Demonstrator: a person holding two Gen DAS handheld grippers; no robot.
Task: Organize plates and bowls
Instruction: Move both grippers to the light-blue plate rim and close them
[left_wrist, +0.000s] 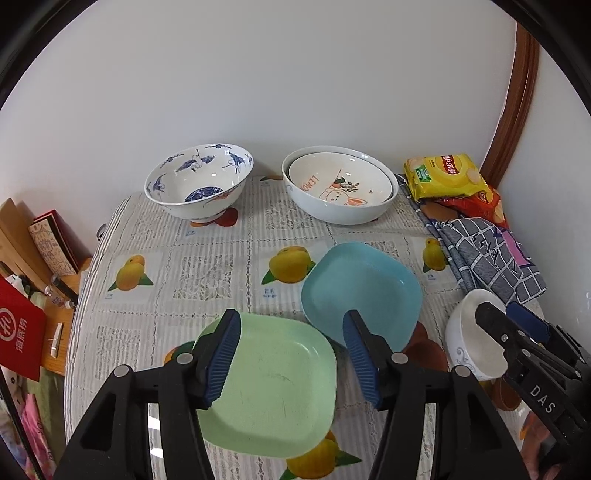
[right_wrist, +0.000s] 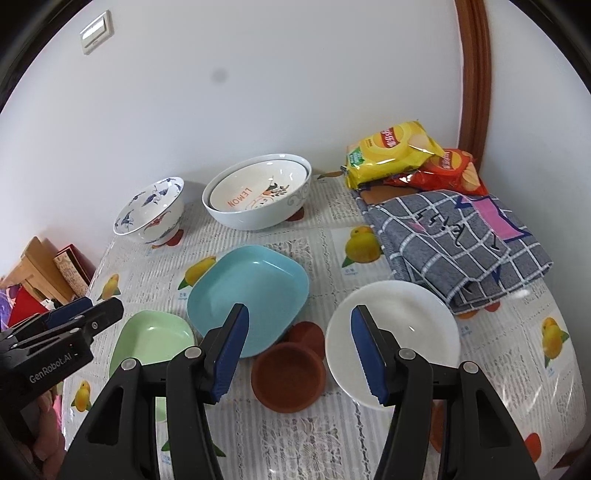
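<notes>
Tablecloth (left_wrist: 221, 258) bare mid-left; blue plate (left_wrist: 360, 291) overlaps green plate (left_wrist: 273, 384); both grippers' fingers apart, empty.

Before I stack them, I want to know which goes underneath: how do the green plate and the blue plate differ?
The green plate is pale green; the blue plate is turquoise. The green plate lies flat on the table nearest the cameras; the blue plate sits farther back, tilted, with its near edge propped on a small brown dish. They touch or overlap at one corner in the left view. Both are empty rounded squares with raised rims.
</notes>
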